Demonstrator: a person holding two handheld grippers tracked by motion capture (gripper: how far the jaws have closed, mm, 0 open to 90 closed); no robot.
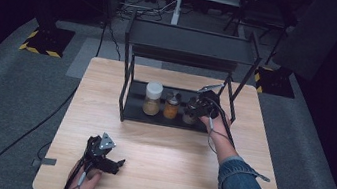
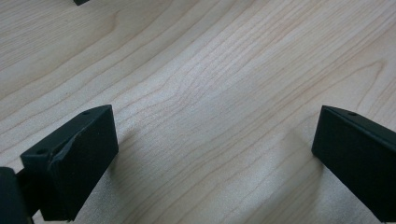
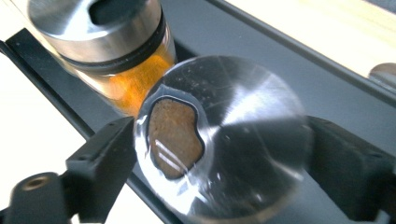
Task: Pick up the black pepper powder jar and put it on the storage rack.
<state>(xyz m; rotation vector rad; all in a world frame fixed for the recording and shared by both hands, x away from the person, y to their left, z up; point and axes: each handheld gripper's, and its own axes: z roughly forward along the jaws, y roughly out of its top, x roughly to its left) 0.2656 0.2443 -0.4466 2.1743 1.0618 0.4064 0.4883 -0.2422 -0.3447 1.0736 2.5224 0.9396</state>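
A small glass spice jar (image 3: 224,140) with a round metal lid and brown contents stands on the bottom tray of a black rack (image 1: 188,52). My right gripper (image 3: 222,154) reaches into the rack (image 1: 200,107) with one jaw on each side of this jar; the jaws sit at the lid's edges and seem not to press. Close beside it stands a jar of orange powder (image 3: 126,84) with a metal lid. My left gripper (image 2: 215,154) rests open on the bare wooden table (image 2: 210,84), near its front edge (image 1: 113,162), with nothing between its jaws.
A taller white-lidded jar (image 1: 152,98) stands at the left of the tray, with the orange jar (image 1: 171,106) in the middle. The rack's upper shelf (image 1: 192,42) overhangs the jars. Wooden table (image 1: 159,143) stretches between rack and front edge. Cables lie on the floor.
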